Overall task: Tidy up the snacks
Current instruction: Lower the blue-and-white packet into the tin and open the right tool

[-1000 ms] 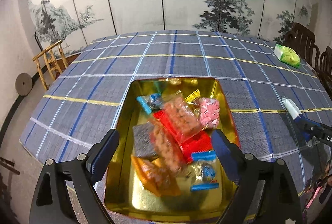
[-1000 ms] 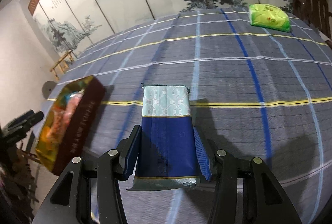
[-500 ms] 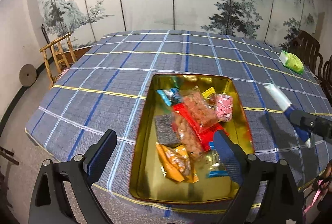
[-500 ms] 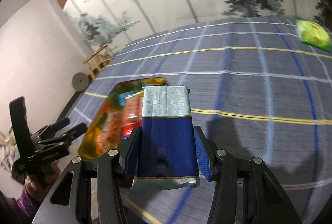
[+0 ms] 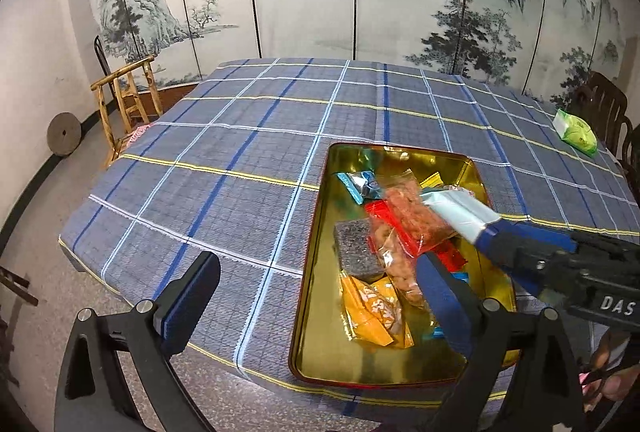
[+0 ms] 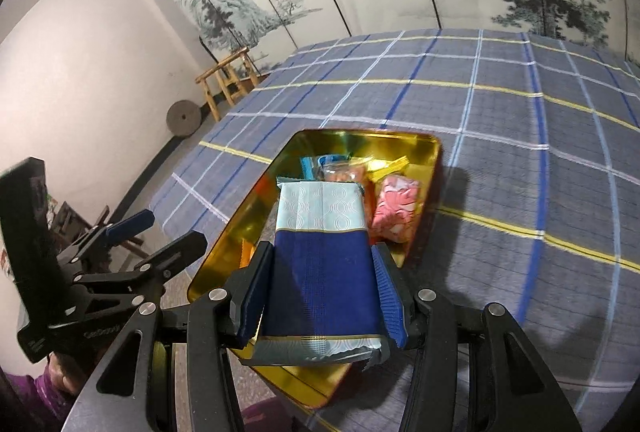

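Holding the blue packet (image 6: 320,264) lengthwise between your right gripper's (image 6: 320,296) closed jaws, you have it over the tin (image 6: 434,168), long axis running down the tin's length. Your left gripper (image 5: 320,296), jaws wide and just opening further, empty, waits beside.

I am holding a flat blue and pale mint packet (image 6: 322,260) lengthwise over the gold tin (image 5: 320,352), its patterned mint end pointing away from me above the snacks already lying there. Inside the tin, which is sitting near the edge of the tabletop (image 5: 240,136), are lying two clear bags of orange-pink pieces (image 5: 416,216) over a red wrapper, a dark speckled block (image 5: 354,248), an orange pouch (image 5: 372,308), a small blue wrapper (image 5: 360,184) and a pink packet (image 6: 396,208). A green packet (image 5: 576,126) is lying well apart on the cloth.
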Tool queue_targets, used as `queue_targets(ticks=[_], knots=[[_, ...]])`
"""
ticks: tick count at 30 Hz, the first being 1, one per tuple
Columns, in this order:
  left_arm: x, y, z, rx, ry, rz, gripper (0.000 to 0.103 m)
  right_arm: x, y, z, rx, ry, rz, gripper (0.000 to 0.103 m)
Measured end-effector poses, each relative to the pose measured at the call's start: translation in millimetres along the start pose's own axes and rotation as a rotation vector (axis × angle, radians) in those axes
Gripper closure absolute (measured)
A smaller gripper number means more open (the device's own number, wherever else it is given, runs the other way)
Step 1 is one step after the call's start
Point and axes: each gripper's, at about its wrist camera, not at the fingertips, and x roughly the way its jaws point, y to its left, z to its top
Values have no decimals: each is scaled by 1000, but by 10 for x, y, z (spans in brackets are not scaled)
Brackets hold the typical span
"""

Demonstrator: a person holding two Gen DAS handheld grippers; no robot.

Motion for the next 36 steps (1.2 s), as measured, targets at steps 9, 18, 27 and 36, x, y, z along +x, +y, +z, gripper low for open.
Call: queue_targets(ticks=[9,18,27,36], knots=[[45,48,-18,-4,0,3,6,208,26,-5,0,35,-14,52],[44,60,-28,8,-20,5,6,324,63,5,-5,49,-33,52],[51,62,-14,11,-33,3,6,401,94,-3,-18,56,-45,52],[32,22,-6,28,-52,19,6,427,72,-3,-12,57,-46,52]])
